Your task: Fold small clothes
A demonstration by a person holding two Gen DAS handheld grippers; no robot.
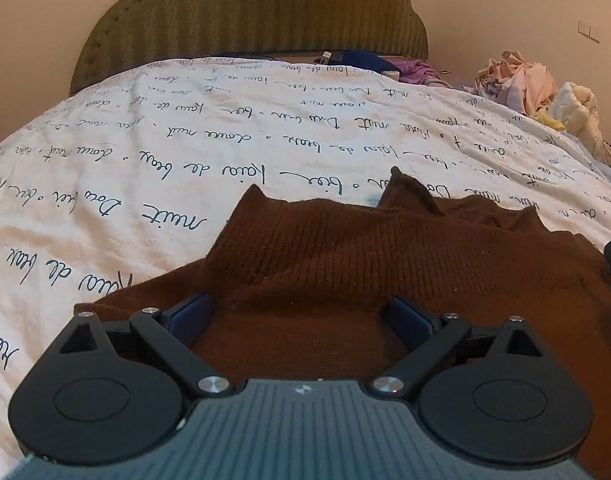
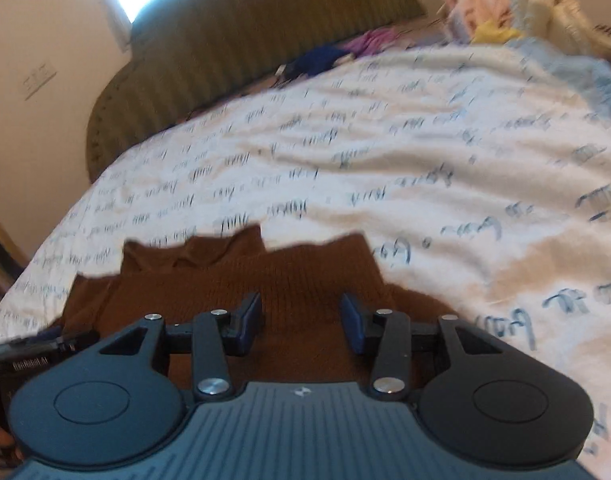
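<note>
A brown knitted sweater (image 1: 345, 256) lies bunched on a white bedspread with dark handwriting print (image 1: 185, 140). My left gripper (image 1: 301, 316) is open wide, low over the sweater's near part, and holds nothing. In the right wrist view the same sweater (image 2: 289, 280) lies just ahead, with ribbed edges sticking up. My right gripper (image 2: 301, 320) is open, just above the sweater, with brown knit showing between the blue pads. The left gripper's black body (image 2: 29, 356) shows at the left edge of that view.
An olive upholstered headboard (image 1: 257, 12) stands at the far end of the bed. A pile of pink, yellow and cream clothes (image 1: 533, 88) lies at the far right. Blue and purple garments (image 1: 385, 64) lie by the headboard. A beige wall stands behind.
</note>
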